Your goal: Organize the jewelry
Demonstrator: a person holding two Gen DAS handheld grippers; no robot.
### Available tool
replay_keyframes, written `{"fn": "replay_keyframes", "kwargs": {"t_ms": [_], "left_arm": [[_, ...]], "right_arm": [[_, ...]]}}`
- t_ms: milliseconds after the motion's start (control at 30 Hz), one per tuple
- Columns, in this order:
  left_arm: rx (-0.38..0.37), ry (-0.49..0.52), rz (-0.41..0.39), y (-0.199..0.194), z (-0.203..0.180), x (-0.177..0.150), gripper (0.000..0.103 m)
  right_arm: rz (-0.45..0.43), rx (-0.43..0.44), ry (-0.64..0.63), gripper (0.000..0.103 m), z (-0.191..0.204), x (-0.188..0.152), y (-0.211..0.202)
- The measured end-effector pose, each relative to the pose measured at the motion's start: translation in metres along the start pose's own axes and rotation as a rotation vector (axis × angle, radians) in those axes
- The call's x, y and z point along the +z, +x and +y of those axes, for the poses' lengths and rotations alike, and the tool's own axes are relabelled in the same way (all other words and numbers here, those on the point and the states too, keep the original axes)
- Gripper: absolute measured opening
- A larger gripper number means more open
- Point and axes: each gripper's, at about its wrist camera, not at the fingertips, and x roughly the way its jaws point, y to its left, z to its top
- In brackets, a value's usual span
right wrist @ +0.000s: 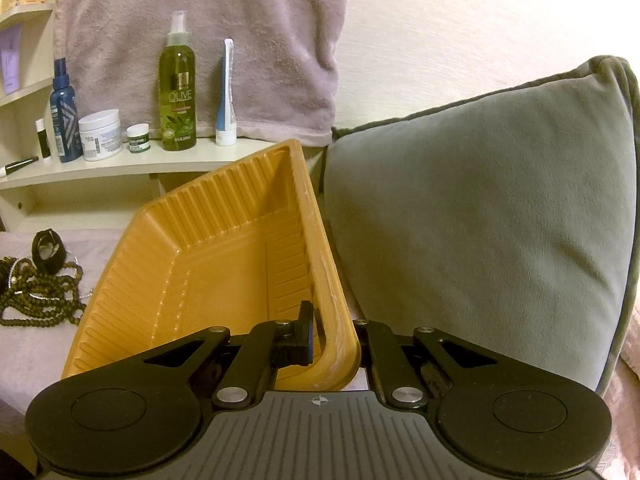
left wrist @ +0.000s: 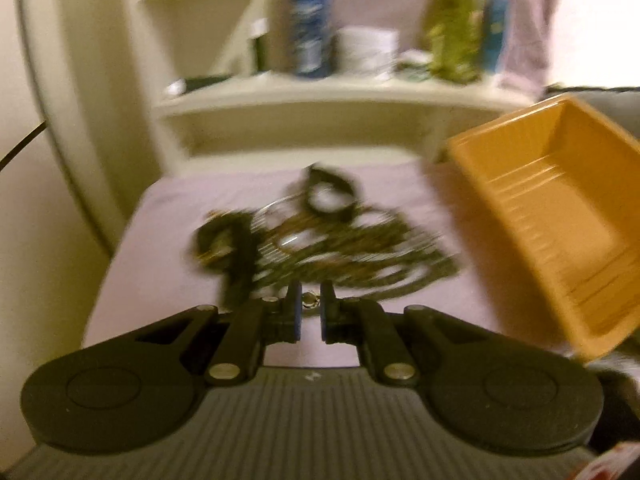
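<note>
Seen from the left wrist camera, the left hand-held gripper [left wrist: 310, 300] has its blue-padded fingers drawn nearly together, pinching a small shiny piece of jewelry [left wrist: 309, 301] (too blurred to name) between the tips. Just beyond it, a tangled heap of dark beaded necklaces [left wrist: 344, 256] lies on a pale lilac cloth [left wrist: 160, 232], with a black band-like piece [left wrist: 330, 196] at the far edge of the heap. To the right an orange plastic tray [left wrist: 560, 216] is tipped up at an angle, its ribbed inside facing the heap. Behind, a cream shelf [left wrist: 320, 98] carries a blue bottle [left wrist: 311, 28], a white jar [left wrist: 366, 50] and a green bottle [left wrist: 452, 32], all smeared by motion. From the right wrist camera, the right hand-held gripper [right wrist: 332, 340] is clamped on the near corner rim of the orange plastic tray [right wrist: 224, 272], one finger inside the wall and the other hidden behind it, holding the tray tilted with its open side toward the left. The beaded necklaces [right wrist: 40, 292] rest on the lilac cloth [right wrist: 32, 344] at the left edge, beside the tray. A grey cushion [right wrist: 480, 220] stands just right of the tray. On the shelf [right wrist: 120, 164] stand the green bottle [right wrist: 178, 80] marked OLIVE, a blue-and-white tube [right wrist: 226, 96], the white jar [right wrist: 101, 134] and the blue bottle [right wrist: 63, 112], with a mauve towel [right wrist: 208, 32] hanging behind.
</note>
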Motion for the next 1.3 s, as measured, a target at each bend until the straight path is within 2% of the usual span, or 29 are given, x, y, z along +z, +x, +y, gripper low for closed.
{"fn": "replay_keyframes", "kwargs": {"t_ms": [233, 367, 567, 833, 900, 933, 1067, 1233, 1300], "left_arm": [[-0.182, 0.082, -0.047, -0.001, -0.068, 0.028, 0.008], [-0.271, 0.121, -0.038, 0.009, -0.099, 0.037, 0.008], [-0.343, 0.145, -0.016, 0.022, -0.125, 0.041, 0.008], [-0.361, 0.153, -0.009, 0.026, -0.137, 0.038, 0.009], [-0.360, 0.150, -0.008, 0.026, -0.137, 0.038, 0.029], [-0.365, 0.151, -0.011, 0.026, -0.138, 0.038, 0.030], [-0.368, 0.147, -0.020, 0.023, -0.136, 0.037, 0.030], [-0.325, 0.131, -0.060, 0.010, -0.122, 0.035, 0.030], [-0.285, 0.124, -0.071, 0.005, -0.110, 0.033, 0.030]], "right_arm": [[0.001, 0.005, 0.006, 0.007, 0.000, -0.001, 0.001], [0.000, 0.011, 0.012, 0.007, 0.001, -0.001, 0.002], [0.002, 0.017, 0.019, 0.007, 0.002, 0.000, 0.003], [0.001, 0.019, 0.020, 0.006, 0.003, 0.000, 0.003], [0.001, 0.020, 0.020, 0.006, 0.003, 0.000, 0.003], [0.000, 0.020, 0.021, 0.006, 0.003, 0.000, 0.002], [0.001, 0.022, 0.022, 0.006, 0.004, 0.000, 0.002], [0.000, 0.022, 0.020, 0.006, 0.005, 0.000, 0.001], [-0.002, 0.022, 0.019, 0.006, 0.006, 0.000, 0.001]]}}
